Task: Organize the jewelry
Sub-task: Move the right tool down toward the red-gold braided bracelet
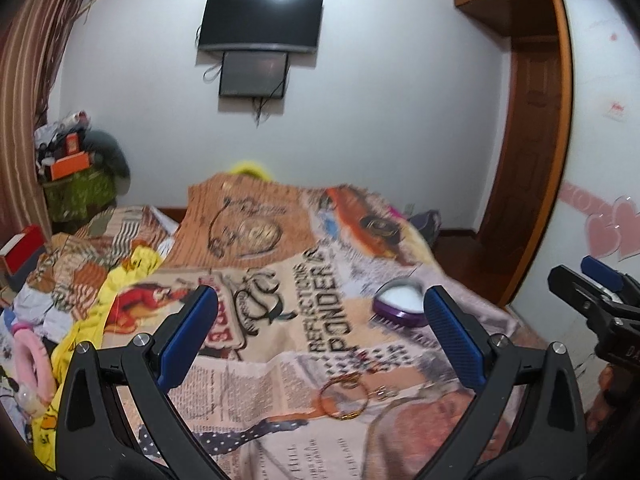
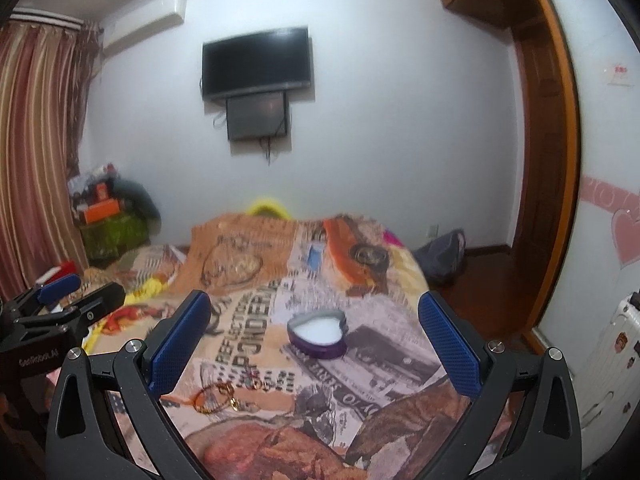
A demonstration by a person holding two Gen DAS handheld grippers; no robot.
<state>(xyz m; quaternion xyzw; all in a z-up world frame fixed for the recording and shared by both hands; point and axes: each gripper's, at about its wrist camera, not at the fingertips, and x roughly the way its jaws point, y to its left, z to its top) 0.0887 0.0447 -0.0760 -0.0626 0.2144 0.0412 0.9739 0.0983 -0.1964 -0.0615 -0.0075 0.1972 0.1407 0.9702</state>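
On the bed's near edge, bangle (image 1: 343,399) & small rings lie loose, heart box (image 2: 318,330) open just beyond, toward the mid. Your left gripper (image 1: 320,332) & right gripper (image 2: 314,340) both gape wide, nothing held. Pickup step, I'd say: drop onto the bangle, close gently.

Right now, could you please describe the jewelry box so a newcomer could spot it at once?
Find the bed covered by the newspaper-print blanket. On it, beyond the loose bangles, sits the heart-shaped box. Its purple sides and white interior set it apart.
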